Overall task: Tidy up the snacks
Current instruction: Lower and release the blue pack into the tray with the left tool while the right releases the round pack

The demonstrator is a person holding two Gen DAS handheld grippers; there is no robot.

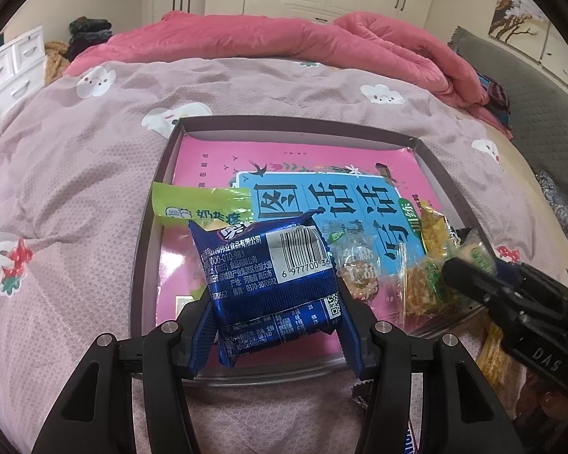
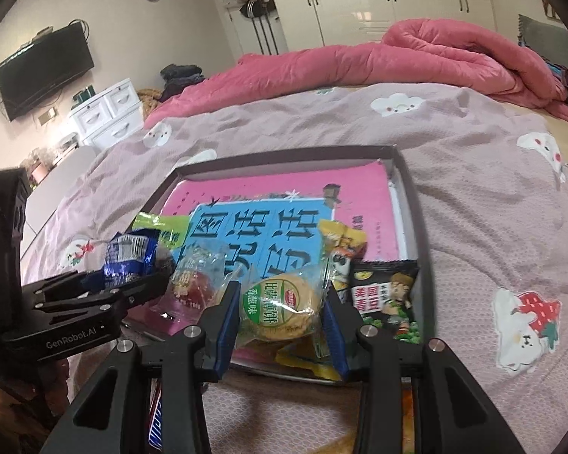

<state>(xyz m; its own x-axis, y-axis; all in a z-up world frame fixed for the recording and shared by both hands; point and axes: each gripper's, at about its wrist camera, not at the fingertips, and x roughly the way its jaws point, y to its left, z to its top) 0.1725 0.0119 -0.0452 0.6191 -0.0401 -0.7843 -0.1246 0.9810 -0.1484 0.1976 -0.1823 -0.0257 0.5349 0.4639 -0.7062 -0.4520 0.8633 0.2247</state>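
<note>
- While several packets already lie in the shallow dark-rimmed tray (image 1: 441, 174) on the bed, the left gripper (image 1: 276, 325) clasps a blue foil snack packet (image 1: 269, 276) above it.
- The right gripper (image 2: 282, 325) clamps a clear-wrapped round biscuit packet (image 2: 284, 310) — sorting looks partway, both unplaced.

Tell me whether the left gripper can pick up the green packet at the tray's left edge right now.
Probably not: the left gripper is shut on the blue packet, which also hangs in front of the green packet.
</note>
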